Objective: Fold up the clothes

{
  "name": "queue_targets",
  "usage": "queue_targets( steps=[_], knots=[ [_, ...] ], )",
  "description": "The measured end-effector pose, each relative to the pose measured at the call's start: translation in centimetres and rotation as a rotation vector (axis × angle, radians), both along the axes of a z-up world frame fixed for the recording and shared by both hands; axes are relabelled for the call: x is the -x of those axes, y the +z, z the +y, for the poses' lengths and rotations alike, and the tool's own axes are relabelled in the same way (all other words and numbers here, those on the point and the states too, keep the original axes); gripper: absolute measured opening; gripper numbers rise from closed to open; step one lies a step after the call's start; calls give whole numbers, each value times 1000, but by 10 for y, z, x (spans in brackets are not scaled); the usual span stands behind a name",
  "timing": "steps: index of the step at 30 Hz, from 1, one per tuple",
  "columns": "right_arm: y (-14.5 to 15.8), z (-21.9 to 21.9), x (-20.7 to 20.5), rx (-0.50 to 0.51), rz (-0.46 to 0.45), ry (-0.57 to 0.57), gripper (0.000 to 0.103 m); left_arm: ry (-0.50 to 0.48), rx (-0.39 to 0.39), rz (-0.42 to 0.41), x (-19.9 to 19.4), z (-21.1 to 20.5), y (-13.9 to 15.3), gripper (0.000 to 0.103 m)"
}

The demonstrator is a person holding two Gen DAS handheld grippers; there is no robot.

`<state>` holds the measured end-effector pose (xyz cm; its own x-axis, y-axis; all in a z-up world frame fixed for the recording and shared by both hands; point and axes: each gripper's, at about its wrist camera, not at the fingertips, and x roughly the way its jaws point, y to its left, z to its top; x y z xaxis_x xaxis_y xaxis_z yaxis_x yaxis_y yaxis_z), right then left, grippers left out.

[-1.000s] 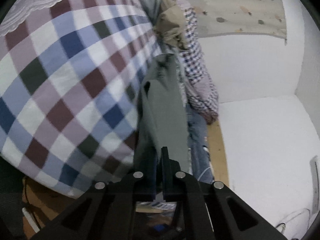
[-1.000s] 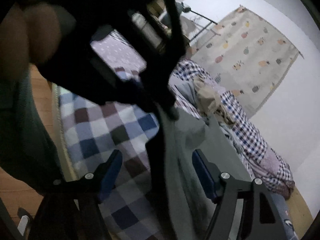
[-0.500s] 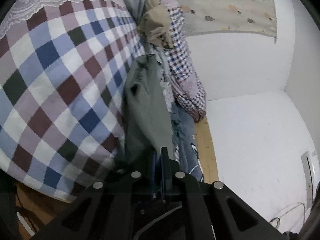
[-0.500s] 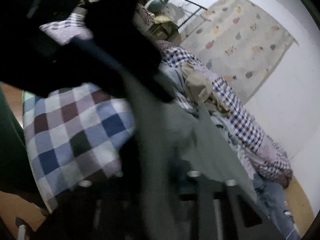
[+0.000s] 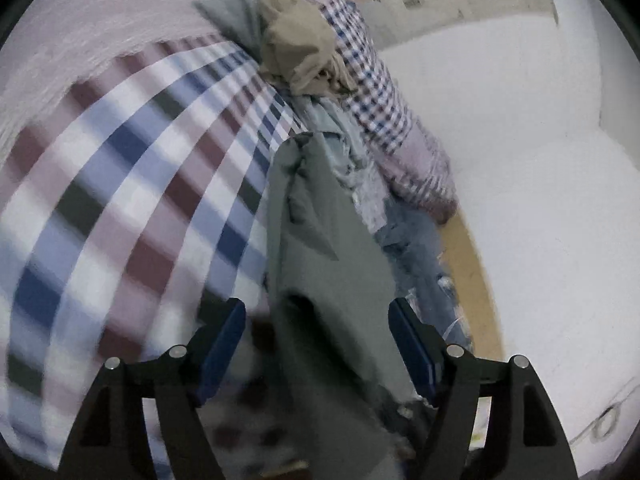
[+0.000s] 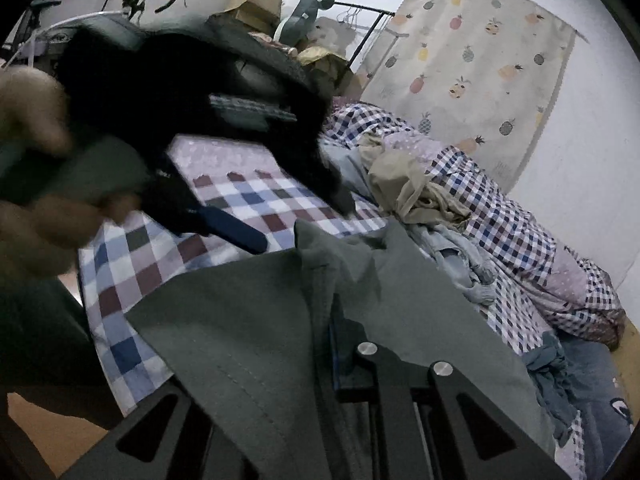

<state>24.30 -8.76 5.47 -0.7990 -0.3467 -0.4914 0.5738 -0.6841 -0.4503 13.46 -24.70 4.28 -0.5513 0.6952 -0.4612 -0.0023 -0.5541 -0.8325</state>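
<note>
checked bedding point(image 5: 120, 184) in blue, maroon and white squares fills the left of my left view, soft and blurred, with a pale lacy sheet point(image 5: 80, 28) above it. my left claw point(image 5: 316, 344) stands with its blue-padded fingers point(image 5: 222, 340) spread wide apart, gripping nothing. between them runs the grey-green garment point(image 5: 320, 248), a smooth matte woven cloth with a stitched hem, lying as a long narrow strip whose long axis runs away from me up the bed, its far end crumpled near a beige garment point(image 5: 296, 48). right of it sit pale blue clothes point(image 5: 356, 168), a small-check quilt point(image 5: 380, 92) and a white wall point(image 5: 520, 160).

from my right view a blurred hand point(image 6: 36, 200) holds the left claw at left. the garment point(image 6: 256, 320) drapes over my right claw point(image 6: 332, 344), whose jaws are pinched together on a fold of it. a pineapple-print curtain point(image 6: 480, 60) hangs behind.
</note>
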Motion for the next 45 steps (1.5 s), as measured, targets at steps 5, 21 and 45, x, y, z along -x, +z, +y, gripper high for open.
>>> queue_targets(
  steps=[5,21,45],
  knots=[
    [14,7,-8,47,-14,4,9,-109,-26,5,45,10,-3,77],
    [45,30,-24,134,-49,26,8,-225,12,-17,146,39,-15,48],
    [53,38,-28,453,-303,-51,5,-87,-17,120,129,7,61,8]
  ],
)
